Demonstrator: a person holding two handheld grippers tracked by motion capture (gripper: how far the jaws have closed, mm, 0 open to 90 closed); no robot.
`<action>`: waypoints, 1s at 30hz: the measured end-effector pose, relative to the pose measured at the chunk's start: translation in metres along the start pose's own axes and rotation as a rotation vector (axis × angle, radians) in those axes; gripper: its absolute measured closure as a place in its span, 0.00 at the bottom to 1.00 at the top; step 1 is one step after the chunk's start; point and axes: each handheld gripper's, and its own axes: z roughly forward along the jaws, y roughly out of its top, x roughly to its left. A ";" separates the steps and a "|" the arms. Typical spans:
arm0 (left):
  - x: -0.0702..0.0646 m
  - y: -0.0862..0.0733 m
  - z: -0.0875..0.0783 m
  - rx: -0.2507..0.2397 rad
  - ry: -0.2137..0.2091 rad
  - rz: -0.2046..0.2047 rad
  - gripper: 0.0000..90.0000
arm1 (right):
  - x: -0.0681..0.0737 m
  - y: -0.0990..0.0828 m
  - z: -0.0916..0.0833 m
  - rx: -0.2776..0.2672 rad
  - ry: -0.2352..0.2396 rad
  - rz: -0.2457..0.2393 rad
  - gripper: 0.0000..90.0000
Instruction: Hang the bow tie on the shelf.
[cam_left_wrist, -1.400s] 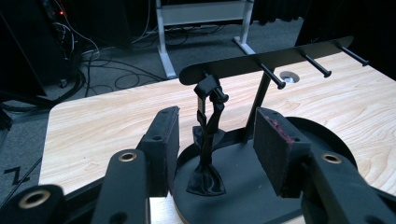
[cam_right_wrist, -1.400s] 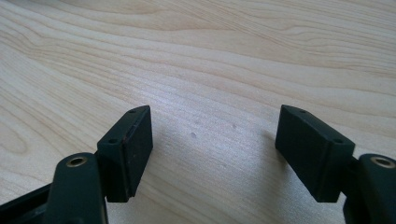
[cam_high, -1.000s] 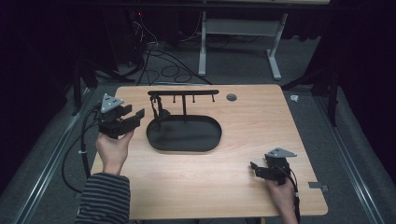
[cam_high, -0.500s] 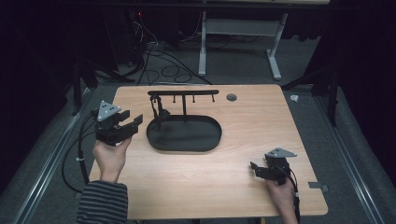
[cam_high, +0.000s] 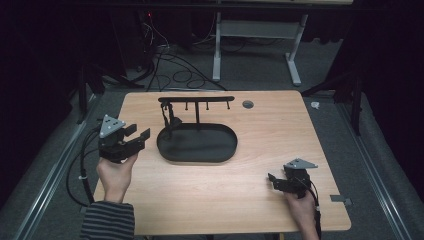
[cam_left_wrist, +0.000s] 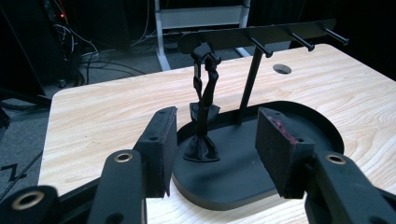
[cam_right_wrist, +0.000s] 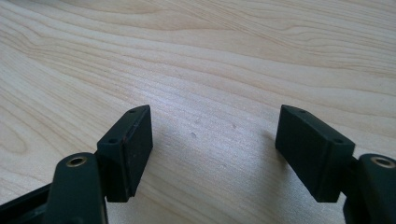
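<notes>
left claw (cam_high: 136, 139): held at the left edge of the table (cam_high: 260, 200), jaws apart with nothing between them, aimed right toward the tray.
strap (cam_left_wrist: 203, 112): a dark strap hangs from the leftmost peg of the rack (cam_high: 196, 100), its lower end bunched on the tray floor.
tray (cam_high: 220, 156): black oval, mid-table, just right of the left claw.
key relation: the strap lies right of and slightly beyond the left claw; in the left gripper view it sits framed in the gap between the jaws, farther off, not touched.
long axis: the strap runs near upright, peg down to tray.
nearer hand: the left one, by my judgement.
right claw (cam_high: 274, 181): near right corner, low over bare wood, jaws wide and empty, well apart from the strap.
</notes>
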 end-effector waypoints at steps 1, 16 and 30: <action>0.000 -0.001 -0.001 -0.001 0.000 -0.002 0.54 | 0.000 0.000 0.000 0.000 0.000 0.001 0.32; -0.002 -0.012 -0.004 0.015 -0.011 -0.007 0.53 | 0.000 0.000 0.000 0.001 0.000 -0.003 0.32; -0.005 -0.021 -0.008 0.032 -0.023 -0.009 0.52 | 0.000 0.000 0.000 0.002 0.000 0.000 0.32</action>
